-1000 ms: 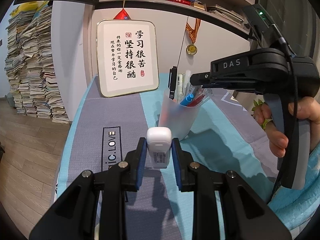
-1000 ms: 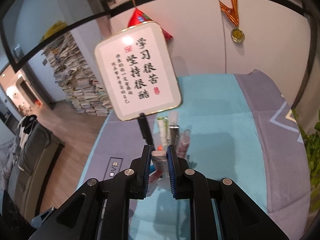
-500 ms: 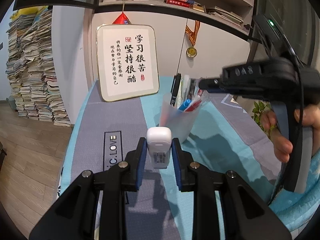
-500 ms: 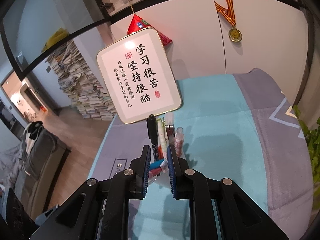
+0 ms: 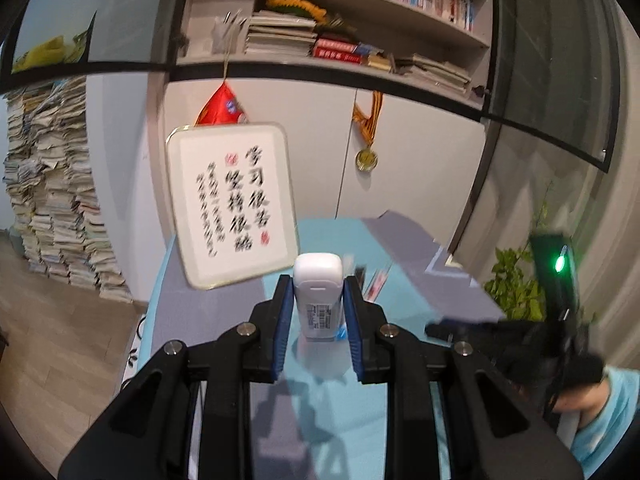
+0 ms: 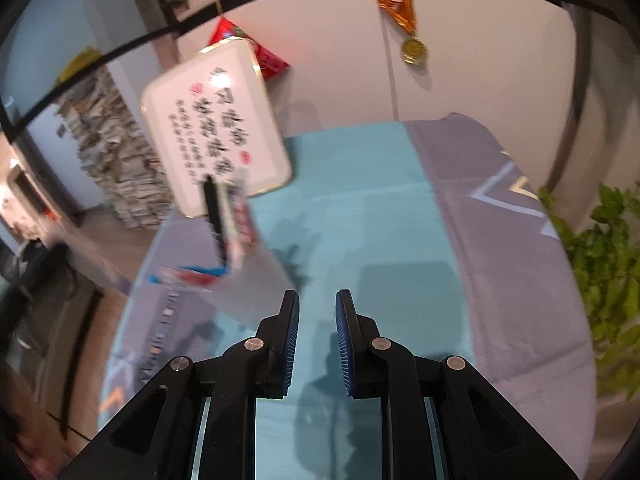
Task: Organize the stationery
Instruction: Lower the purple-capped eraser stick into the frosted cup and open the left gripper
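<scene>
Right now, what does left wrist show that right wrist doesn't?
Left wrist only: the white eraser clamped in the left gripper, the bookshelf, and the right gripper's body at lower right. Right wrist only: the right gripper with nothing between its pads, and the pen cup with its black marker. Both: calligraphy plaque, medal, teal-grey tablecloth.

Table (image 6: 360, 184) w/ pen cup (image 6: 256, 276)

white wall (image 5: 420, 152), book-laden shelves (image 5: 360, 36), wooden floor (image 5: 60, 320), stacked papers (image 5: 52, 184), hanging medal (image 5: 367, 158), leafy plant (image 6: 608, 248)
</scene>
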Tool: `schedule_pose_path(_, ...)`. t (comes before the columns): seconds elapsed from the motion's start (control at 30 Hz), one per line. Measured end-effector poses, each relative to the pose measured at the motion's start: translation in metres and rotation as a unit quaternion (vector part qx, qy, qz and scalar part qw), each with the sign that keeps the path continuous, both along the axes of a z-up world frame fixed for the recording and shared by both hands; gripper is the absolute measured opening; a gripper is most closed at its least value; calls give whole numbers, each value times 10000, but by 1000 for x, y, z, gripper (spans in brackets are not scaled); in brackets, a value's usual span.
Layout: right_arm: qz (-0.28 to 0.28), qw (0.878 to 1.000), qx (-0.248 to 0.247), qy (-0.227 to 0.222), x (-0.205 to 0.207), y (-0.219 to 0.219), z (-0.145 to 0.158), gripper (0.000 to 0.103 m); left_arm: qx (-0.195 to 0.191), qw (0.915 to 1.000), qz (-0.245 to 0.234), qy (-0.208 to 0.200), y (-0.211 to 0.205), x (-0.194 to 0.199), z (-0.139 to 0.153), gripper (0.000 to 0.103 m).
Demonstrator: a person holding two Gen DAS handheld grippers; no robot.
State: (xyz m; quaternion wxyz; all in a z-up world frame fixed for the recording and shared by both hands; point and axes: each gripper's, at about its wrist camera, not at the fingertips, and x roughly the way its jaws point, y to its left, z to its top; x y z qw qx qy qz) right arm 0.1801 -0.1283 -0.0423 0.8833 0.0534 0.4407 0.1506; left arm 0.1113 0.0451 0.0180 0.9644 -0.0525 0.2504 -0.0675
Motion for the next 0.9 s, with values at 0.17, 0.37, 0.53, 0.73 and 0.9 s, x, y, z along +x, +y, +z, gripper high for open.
schedule_pose_path(0.17, -96, 9999, 7, 118, 0, -14, -13, 19, 19, 9999, -148, -15, -13, 18, 5, 23)
schedule_pose_path(0.37, -82, 9998, 58, 195, -8, -22, -23, 19, 132, 9992, -159, 345, -24, 42, -12, 23)
schedule_pose_path(0.53, -156, 9995, 118, 258, -9, -30, -29, 19, 62, 9977, -106, 664, -23, 59, -26, 23)
schedule_pose_path(0.73, -132, 9993, 176, 314, -7, -32, -34, 19, 59, 9963, -77, 852, -24, 66, -32, 23)
schedule_pose_path(0.9, -131, 9991, 189, 347, -6, -32, -36, 19, 203, 9955, -65, 922, -31, 71, -35, 23)
